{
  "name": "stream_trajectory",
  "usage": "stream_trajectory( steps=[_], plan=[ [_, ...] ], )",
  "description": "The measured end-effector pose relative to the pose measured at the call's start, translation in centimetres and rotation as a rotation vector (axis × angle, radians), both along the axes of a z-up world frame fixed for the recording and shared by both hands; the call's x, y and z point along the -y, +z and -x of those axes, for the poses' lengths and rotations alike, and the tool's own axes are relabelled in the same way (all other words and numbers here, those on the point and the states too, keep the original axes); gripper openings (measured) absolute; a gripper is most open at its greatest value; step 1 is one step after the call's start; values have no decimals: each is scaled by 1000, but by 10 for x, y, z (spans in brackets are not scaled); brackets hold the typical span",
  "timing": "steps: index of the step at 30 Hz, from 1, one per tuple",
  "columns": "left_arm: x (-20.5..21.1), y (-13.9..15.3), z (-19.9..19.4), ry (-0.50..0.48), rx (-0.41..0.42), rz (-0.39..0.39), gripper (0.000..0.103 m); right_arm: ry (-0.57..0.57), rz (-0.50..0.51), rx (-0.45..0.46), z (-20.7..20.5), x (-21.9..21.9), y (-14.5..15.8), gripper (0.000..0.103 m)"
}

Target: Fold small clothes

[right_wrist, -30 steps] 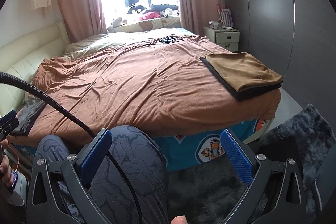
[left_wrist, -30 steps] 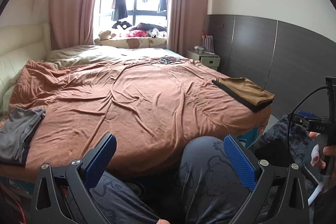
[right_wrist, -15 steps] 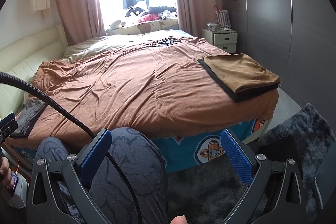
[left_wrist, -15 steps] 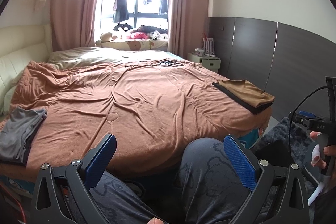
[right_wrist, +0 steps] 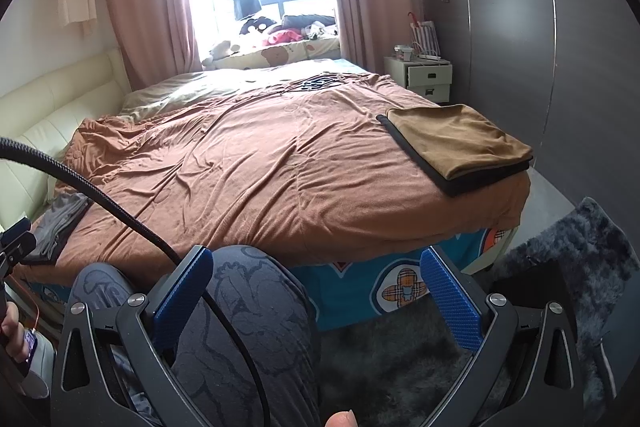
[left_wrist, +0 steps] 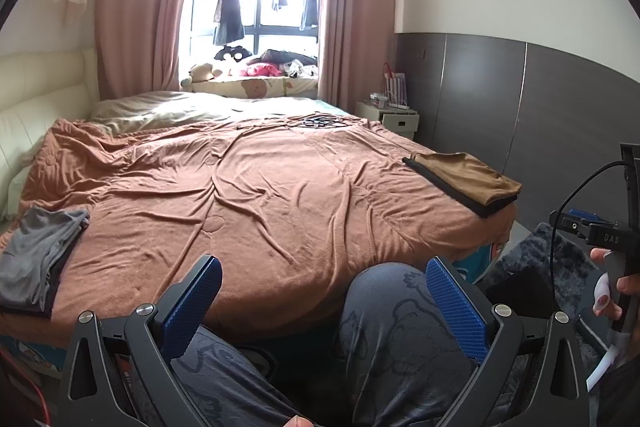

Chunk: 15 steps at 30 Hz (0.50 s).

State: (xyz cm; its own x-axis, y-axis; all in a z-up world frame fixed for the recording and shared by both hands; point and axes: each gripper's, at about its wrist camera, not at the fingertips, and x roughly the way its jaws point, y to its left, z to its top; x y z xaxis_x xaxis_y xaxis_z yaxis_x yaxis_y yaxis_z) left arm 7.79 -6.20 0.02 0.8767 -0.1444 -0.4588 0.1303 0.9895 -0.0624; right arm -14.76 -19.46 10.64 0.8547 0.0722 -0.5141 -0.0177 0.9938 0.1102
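A folded brown garment (left_wrist: pixel 468 177) (right_wrist: pixel 456 137) lies on a black one at the bed's right corner. Grey clothes (left_wrist: pixel 36 259) (right_wrist: pixel 58 223) sit in a loose pile at the bed's left front edge. My left gripper (left_wrist: pixel 324 299) hangs open over the person's knees, short of the bed, with nothing between its blue pads (left_wrist: pixel 192 303). My right gripper (right_wrist: pixel 316 291) is open too, held low before the bed's front edge, above a knee and the rug. Both grippers are well apart from either pile.
The brown blanket (left_wrist: pixel 260 195) covers the bed. A white nightstand (right_wrist: pixel 430 81) stands at the right wall, a dark shaggy rug (right_wrist: pixel 568 255) on the floor. A black cable (right_wrist: pixel 120 211) crosses the right wrist view. A hand (left_wrist: pixel 612 287) holds the other gripper's handle.
Both cameras have tilted up a little, so the bed sits lower in view. The grippers stay open and the clothes have not moved.
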Motion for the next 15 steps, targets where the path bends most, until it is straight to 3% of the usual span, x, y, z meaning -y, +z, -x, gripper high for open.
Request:
stream_trajectory(
  steps=[15],
  plan=[
    [0,4,5,3,6,-5,103,5,4,15,9,7,0,103]
  ],
)
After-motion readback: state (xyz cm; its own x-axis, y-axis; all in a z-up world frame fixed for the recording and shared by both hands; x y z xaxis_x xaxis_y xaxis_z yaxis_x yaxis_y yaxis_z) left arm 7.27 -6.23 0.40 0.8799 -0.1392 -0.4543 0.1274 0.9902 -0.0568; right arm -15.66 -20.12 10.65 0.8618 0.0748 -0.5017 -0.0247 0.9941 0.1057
